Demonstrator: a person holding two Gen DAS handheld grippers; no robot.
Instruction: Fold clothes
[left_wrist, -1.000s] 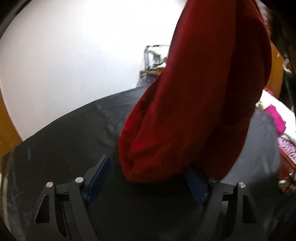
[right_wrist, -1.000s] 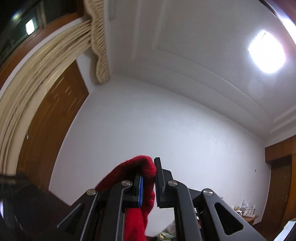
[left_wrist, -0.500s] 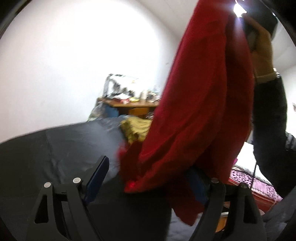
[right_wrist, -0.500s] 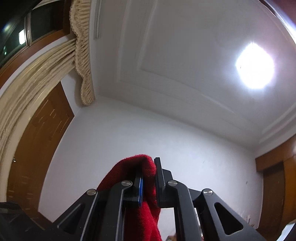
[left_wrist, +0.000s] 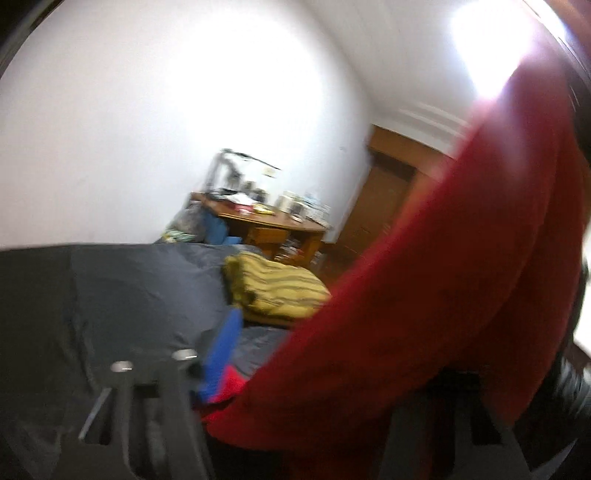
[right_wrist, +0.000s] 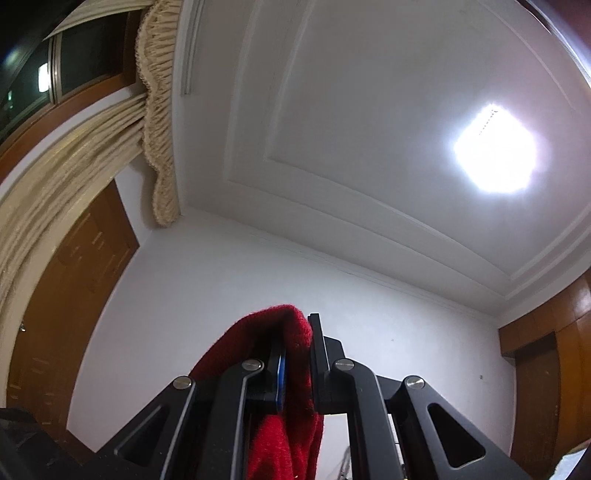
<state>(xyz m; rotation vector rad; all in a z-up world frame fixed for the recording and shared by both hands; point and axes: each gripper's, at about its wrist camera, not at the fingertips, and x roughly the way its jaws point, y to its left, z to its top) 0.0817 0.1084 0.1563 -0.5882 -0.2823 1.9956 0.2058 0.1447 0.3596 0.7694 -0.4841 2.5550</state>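
The right hand-held gripper (right_wrist: 297, 369) is pointing up toward the white panelled ceiling (right_wrist: 369, 110), its jaws pinched tight on a fold of the red knitted garment (right_wrist: 288, 424), which is hanging down from it. In the blurred left view the same red cloth (left_wrist: 424, 295) is draping across the left hand-held gripper (left_wrist: 314, 373); its jaws have just been closing with the cloth between them, though whether the blue pads (left_wrist: 221, 354) are pressing it I cannot tell. A folded yellow striped garment (left_wrist: 275, 288) is lying on the dark grey sheet (left_wrist: 129, 295).
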